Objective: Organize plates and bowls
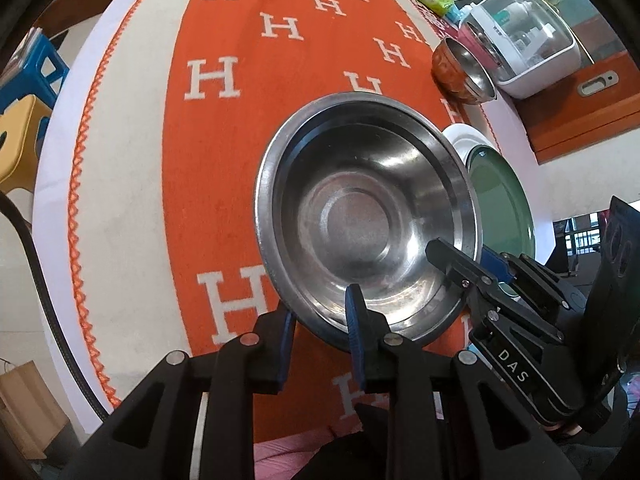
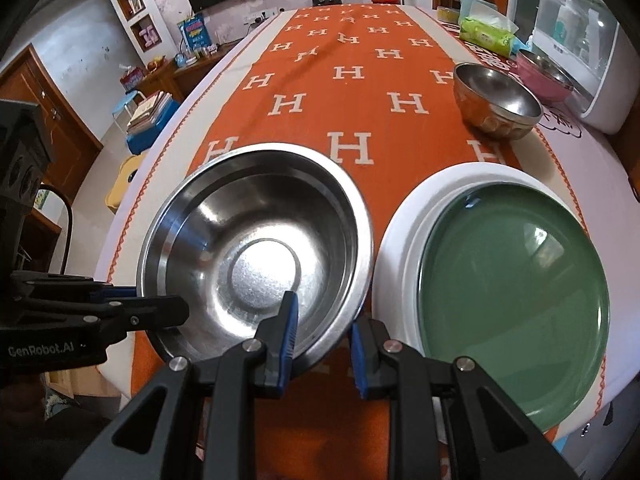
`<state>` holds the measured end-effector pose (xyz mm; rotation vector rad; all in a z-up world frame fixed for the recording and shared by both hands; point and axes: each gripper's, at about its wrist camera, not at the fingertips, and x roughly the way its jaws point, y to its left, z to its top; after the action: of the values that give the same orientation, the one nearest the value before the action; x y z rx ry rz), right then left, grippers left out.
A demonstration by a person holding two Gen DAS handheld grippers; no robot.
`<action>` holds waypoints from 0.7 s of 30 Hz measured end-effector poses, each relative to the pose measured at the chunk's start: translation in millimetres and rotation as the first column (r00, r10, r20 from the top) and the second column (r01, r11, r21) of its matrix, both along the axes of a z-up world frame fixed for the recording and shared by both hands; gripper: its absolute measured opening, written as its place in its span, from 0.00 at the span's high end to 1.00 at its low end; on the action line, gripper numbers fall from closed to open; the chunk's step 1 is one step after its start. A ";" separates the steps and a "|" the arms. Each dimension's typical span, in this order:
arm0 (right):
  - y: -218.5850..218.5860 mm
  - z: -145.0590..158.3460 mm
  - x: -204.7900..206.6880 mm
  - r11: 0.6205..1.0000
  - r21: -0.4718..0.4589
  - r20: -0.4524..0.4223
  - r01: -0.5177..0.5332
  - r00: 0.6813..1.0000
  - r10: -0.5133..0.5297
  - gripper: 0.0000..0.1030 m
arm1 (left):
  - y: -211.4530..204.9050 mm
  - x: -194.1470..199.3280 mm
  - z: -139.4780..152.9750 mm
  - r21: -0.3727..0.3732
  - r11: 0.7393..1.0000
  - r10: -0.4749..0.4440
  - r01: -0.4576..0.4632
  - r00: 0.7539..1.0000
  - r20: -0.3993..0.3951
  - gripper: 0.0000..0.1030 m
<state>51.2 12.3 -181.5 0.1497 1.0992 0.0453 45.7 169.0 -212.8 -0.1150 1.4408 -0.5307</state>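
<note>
A wide steel bowl [image 1: 360,216] [image 2: 256,240] is low over the orange H-patterned cloth; whether it touches the cloth I cannot tell. My left gripper [image 1: 320,326] [image 2: 148,300] is shut on its near-left rim, one finger inside and one outside. My right gripper [image 2: 324,340] [image 1: 466,258] is shut on its near-right rim in the same way. Just right of the bowl a green plate [image 2: 516,292] [image 1: 500,196] lies on a white plate [image 2: 404,232] [image 1: 460,136]. Further back on the right stands a copper-sided steel bowl [image 2: 496,100] [image 1: 464,68], with a pink bowl [image 2: 544,76] behind it.
A white domed appliance [image 2: 580,40] [image 1: 532,40] and a green wipes pack [image 2: 486,36] stand along the table's far right. Orange cloth [image 2: 352,72] stretches away behind the steel bowl. Stools [image 1: 24,92] stand beyond the table's left edge.
</note>
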 end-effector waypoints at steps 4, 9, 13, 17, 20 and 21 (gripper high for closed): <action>5.0 0.7 1.3 0.999 -0.026 -0.010 -0.021 1.000 0.020 0.73 | -2.9 -0.9 -4.6 0.007 1.000 -0.017 0.017 1.000 -0.009 0.73; 2.7 3.5 3.7 0.999 -0.044 -0.010 -0.027 1.000 0.027 0.73 | -8.4 2.4 0.0 0.008 0.999 -0.049 0.049 0.999 0.012 0.68; 4.1 6.1 7.4 0.994 -0.099 -0.018 -0.048 0.999 0.047 0.73 | -8.3 3.5 9.3 0.011 0.995 -0.100 0.100 0.994 0.047 0.59; 6.8 10.5 7.8 0.984 -0.140 -0.036 -0.114 0.993 0.110 0.73 | -5.3 3.3 24.9 0.008 0.987 -0.159 0.159 0.983 0.090 0.53; 6.2 12.3 4.1 0.977 -0.141 -0.056 -0.161 0.986 0.154 0.72 | -5.1 4.1 35.5 0.017 0.981 -0.192 0.192 0.973 0.128 0.51; 5.0 12.5 3.3 0.976 -0.139 -0.062 -0.167 0.985 0.160 0.71 | -5.3 4.4 38.2 0.026 0.980 -0.200 0.198 0.970 0.141 0.51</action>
<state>54.5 17.3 -169.0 -0.0696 1.1593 0.1097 50.0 163.6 -174.6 0.0772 1.3220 -0.6812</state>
